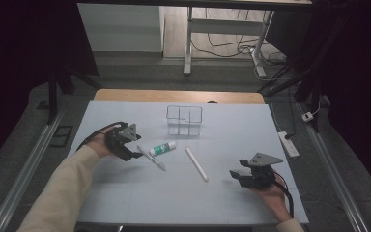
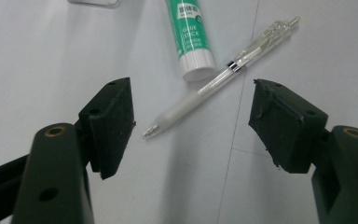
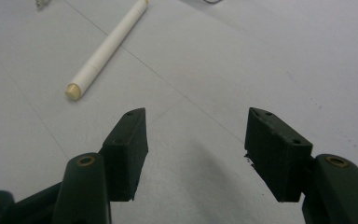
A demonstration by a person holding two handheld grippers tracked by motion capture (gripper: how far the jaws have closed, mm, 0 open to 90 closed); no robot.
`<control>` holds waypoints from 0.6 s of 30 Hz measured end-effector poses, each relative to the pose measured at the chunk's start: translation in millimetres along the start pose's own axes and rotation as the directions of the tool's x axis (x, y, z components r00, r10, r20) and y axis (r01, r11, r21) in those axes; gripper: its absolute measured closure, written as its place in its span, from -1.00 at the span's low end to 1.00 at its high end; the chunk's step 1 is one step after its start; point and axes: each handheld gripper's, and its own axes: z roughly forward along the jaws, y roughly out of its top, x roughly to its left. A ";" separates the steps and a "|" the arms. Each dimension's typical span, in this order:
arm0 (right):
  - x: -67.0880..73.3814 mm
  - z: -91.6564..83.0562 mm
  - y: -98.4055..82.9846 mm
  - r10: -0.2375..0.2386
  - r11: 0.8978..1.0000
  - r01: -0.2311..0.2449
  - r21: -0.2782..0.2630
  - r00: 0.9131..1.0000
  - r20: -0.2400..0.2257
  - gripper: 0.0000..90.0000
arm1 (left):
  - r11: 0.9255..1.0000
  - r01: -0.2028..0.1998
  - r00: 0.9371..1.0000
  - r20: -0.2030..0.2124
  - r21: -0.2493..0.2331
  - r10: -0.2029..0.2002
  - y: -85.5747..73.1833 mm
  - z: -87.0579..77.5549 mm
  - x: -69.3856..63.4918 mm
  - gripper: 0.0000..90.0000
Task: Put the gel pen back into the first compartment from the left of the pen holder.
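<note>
The left gripper (image 1: 134, 151) hung over the left part of the pale table (image 1: 140, 193), its jaws spread wide with nothing between them. In the left gripper view (image 2: 193, 123) the clear pen (image 2: 219, 79) lay just ahead of the gap, its tip pointing toward the jaws, and the green-and-white glue stick (image 2: 191, 35) lay beside the pen, its white cap seemingly touching the barrel. The right gripper (image 1: 239, 176) sat well apart at the right, jaws likewise parted and empty (image 3: 193, 140). The white marker (image 3: 107, 49) lay ahead and to the left of those jaws, clear of them. In the high view a clear wire-edged holder (image 1: 184, 121) stood farther back, beyond the pen, glue stick and marker
</note>
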 end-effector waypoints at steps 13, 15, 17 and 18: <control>-0.9 1.9 -0.8 0.005 1.000 -0.005 0.015 1.000 0.014 -0.15 | 0.993 -0.068 0.997 0.044 0.097 0.064 8.9 14.0 8.7 -0.36; -1.0 1.8 -0.9 0.008 1.000 -0.009 0.017 1.000 0.015 -0.15 | 0.993 -0.072 0.996 0.050 0.092 0.068 11.0 15.5 9.8 -0.34; -0.9 1.6 -0.8 0.006 1.000 -0.006 0.021 1.000 0.014 -0.15 | 0.990 -0.095 0.995 0.052 0.102 0.090 12.8 16.7 12.0 -0.31; -0.9 1.6 -0.8 0.006 1.000 -0.006 0.021 1.000 0.014 -0.15 | 0.990 -0.103 0.994 0.054 0.101 0.098 13.2 17.6 13.0 -0.31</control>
